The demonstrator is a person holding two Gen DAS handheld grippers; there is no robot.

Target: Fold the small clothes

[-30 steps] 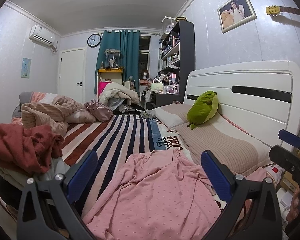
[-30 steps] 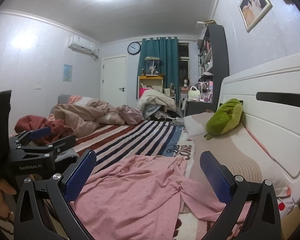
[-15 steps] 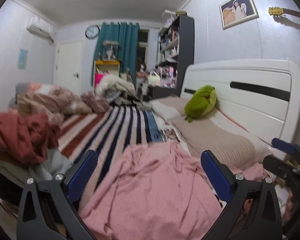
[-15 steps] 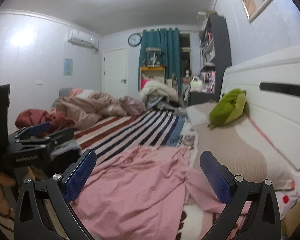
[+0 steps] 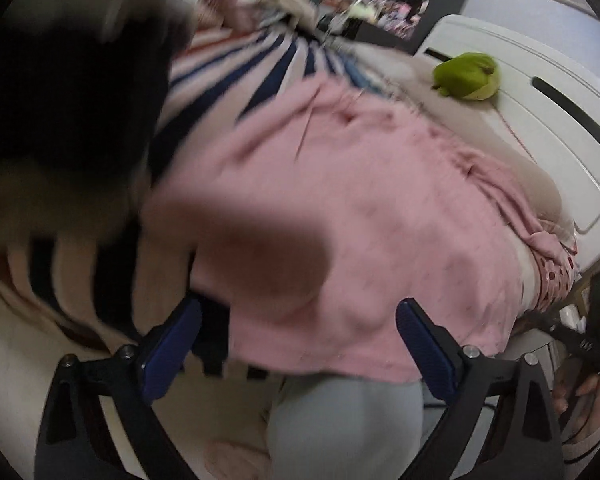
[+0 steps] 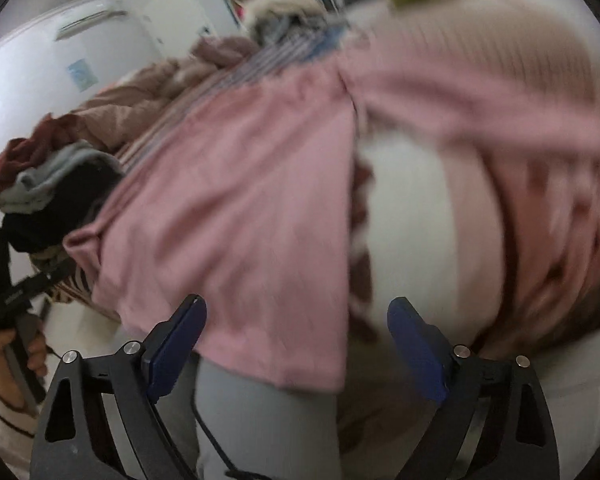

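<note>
A pink dotted garment [image 5: 360, 220] lies spread on the bed, its near hem hanging over the bed's edge; it also shows in the right wrist view [image 6: 236, 208]. My left gripper [image 5: 296, 344] is open and empty, hovering just before the garment's near hem. My right gripper [image 6: 296, 344] is open and empty, above the garment's near right corner. Both views are blurred by motion. The left gripper's handle shows at the left of the right wrist view [image 6: 8, 300].
The striped bedspread [image 5: 236, 64] runs back to a heap of bedding. A pile of red, grey and black clothes [image 6: 40, 176] sits left. A green plush toy [image 5: 466, 76] lies by the white headboard [image 5: 540, 92]. The person's grey-clad legs [image 5: 340, 432] stand below.
Both grippers have tipped sharply downward and moved in toward the near edge of the pink garment. Both stay open. The garment has not moved.
</note>
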